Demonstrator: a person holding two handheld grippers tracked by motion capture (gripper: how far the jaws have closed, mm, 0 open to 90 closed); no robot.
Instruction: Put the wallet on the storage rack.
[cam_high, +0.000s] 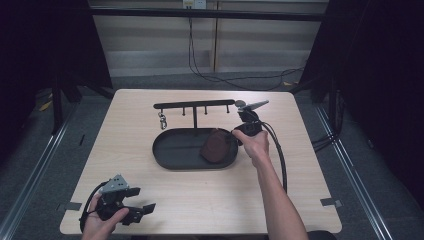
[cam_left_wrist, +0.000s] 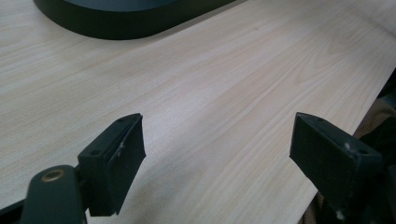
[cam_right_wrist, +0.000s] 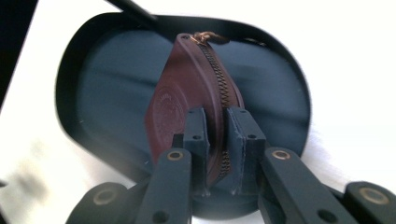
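The pouch (cam_high: 215, 145) is brown, with a zipper along its top edge, and it sits in the right end of the tray. In the right gripper view the pouch (cam_right_wrist: 187, 100) stands up on its edge, with the zipper running up to a small metal pull at the far end.

The desk (cam_high: 200, 195) is pale wood and it carries everything. In the left gripper view the desk (cam_left_wrist: 210, 93) shows its wood grain up close.

The tray (cam_high: 172, 150) is black and oval, and it lies in the middle of the desk. A corner of the tray (cam_left_wrist: 126, 25) shows at the top of the left gripper view. The tray (cam_right_wrist: 93, 84) has a low wall all around.

The rack (cam_high: 194, 105) is a thin black bar on a post that stands at the back edge of the tray. Small hooks hang under it. A small metal clip (cam_high: 162, 120) dangles from the left hook.

The right gripper (cam_high: 235, 136) is at the right end of the tray, held by the right hand (cam_high: 255, 145). Its fingers (cam_right_wrist: 198, 135) are clamped on the pouch, one on each side of the zipper.

The left gripper (cam_high: 145, 210) is low at the front left corner of the desk, well apart from the tray, held by the left hand (cam_high: 100, 225). Its fingers (cam_left_wrist: 116, 158) are wide apart, with bare desk between them.
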